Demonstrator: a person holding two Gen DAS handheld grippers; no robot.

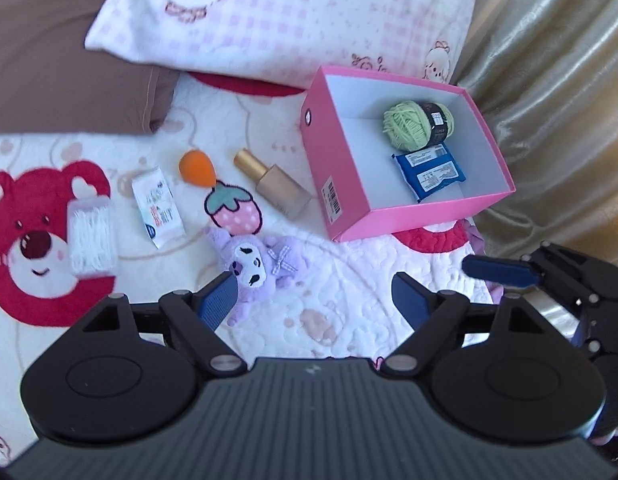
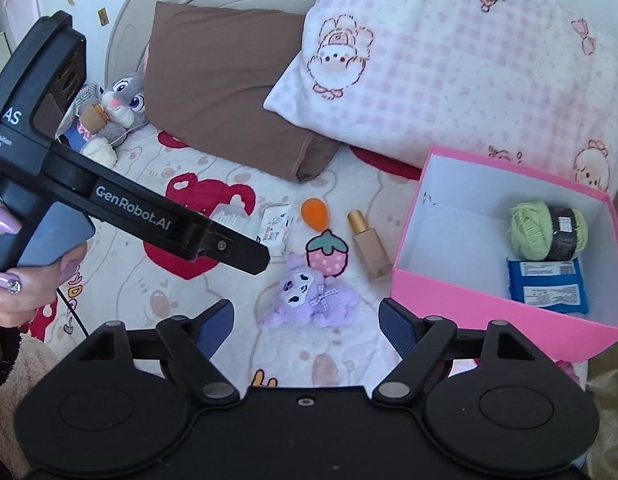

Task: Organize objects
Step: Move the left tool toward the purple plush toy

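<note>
Bedspread (image 1: 349, 280) — pink box (image 1: 333, 148), purple plush (image 1: 257, 268)

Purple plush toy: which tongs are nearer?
Left. The left tongs have one pad beside the purple plush toy, apart from it. The right tongs, also open, sit back, toward the pink box.

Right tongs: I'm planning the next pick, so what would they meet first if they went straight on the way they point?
Most likely the purple plush, lying on the bedspread dead ahead between the open right tongs. Depth is hard to judge, so they might meet the blanket just short of it.
</note>
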